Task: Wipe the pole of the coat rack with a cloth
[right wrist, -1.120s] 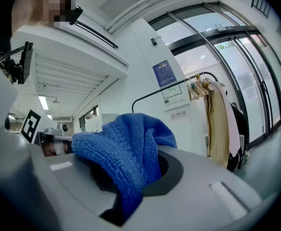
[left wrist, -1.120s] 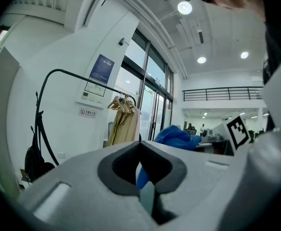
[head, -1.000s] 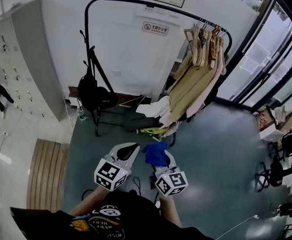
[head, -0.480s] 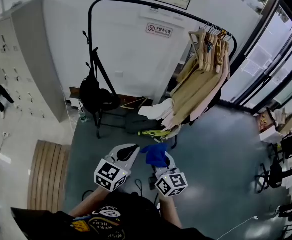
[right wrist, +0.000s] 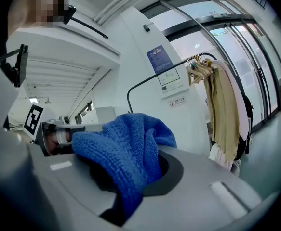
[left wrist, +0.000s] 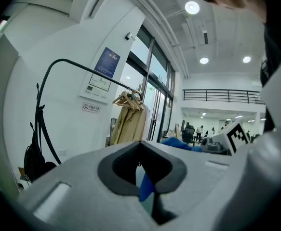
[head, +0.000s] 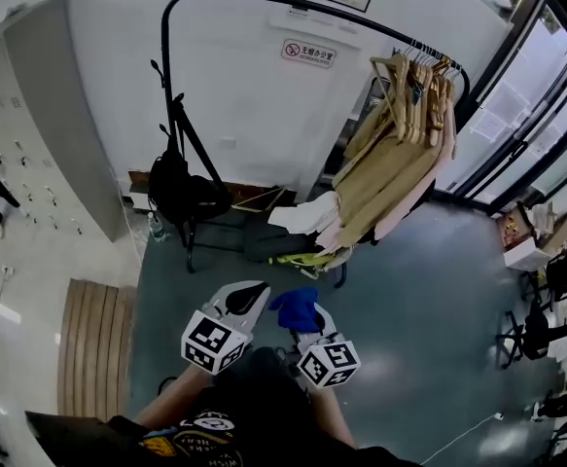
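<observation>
The coat rack's black pole (head: 165,66) rises at the left and arches across the wall toward the hangers at the right; it also shows as the pole (left wrist: 58,64) and as the pole (right wrist: 135,88). In the head view both grippers sit low, well short of the rack. My right gripper (head: 307,324) is shut on a bunched blue cloth (head: 293,306), which fills the middle of the right gripper view as the cloth (right wrist: 126,148) over the right gripper (right wrist: 145,172). Beside it, my left gripper (head: 249,288) holds nothing, and the left gripper (left wrist: 141,150) shows its jaws together.
Beige garments (head: 400,163) hang on wooden hangers at the rack's right end. A black bag (head: 181,188) hangs on a tripod stand by the left upright. Clothes (head: 302,222) lie piled on the floor under the rack. Grey lockers (head: 30,115) stand left, a wooden board (head: 88,343) lies nearby, glass doors right.
The view has shifted slightly, with the rack a little larger in frame. Both grippers hold nearly the same places, and the cloth stays clamped in the right one.
</observation>
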### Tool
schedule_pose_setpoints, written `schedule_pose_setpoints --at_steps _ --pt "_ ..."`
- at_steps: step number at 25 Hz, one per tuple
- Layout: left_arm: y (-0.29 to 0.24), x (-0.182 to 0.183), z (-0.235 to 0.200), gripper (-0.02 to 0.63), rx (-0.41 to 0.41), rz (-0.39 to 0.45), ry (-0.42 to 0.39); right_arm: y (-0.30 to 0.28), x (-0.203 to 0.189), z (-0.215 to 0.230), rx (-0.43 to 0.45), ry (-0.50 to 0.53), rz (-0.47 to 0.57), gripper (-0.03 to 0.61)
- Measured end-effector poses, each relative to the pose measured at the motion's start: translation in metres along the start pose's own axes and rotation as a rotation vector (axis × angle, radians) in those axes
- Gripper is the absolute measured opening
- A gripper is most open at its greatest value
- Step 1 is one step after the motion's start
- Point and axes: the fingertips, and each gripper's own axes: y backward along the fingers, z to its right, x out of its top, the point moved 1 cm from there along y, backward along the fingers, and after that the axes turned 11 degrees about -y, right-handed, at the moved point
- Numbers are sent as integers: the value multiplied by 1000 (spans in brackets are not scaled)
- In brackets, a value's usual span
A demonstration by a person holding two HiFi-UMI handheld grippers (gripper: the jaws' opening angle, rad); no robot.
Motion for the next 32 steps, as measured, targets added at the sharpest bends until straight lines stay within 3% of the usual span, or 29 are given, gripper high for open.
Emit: schedule_pose_setpoints --at_steps 5,15,18,21,24,27,32 --pt "-51 5 -40 2 12 3 -8 -58 31 40 23 7 10 38" --pt "-205 66 -135 2 53 51 -88 -195 182 137 84 136 49 38" --pt "-238 86 -159 2 46 63 -129 -243 242 160 89 167 87 38" --pt "-257 105 -185 2 41 76 -142 -280 334 165 75 233 204 38" --pt "-274 115 -210 2 18 91 -138 -300 440 163 14 321 361 38" --pt "-285 119 -232 2 -30 100 -144 -317 532 172 -114 381 486 38" --pt "-283 118 -266 2 -116 87 -148 -347 620 195 -297 413 585 38"
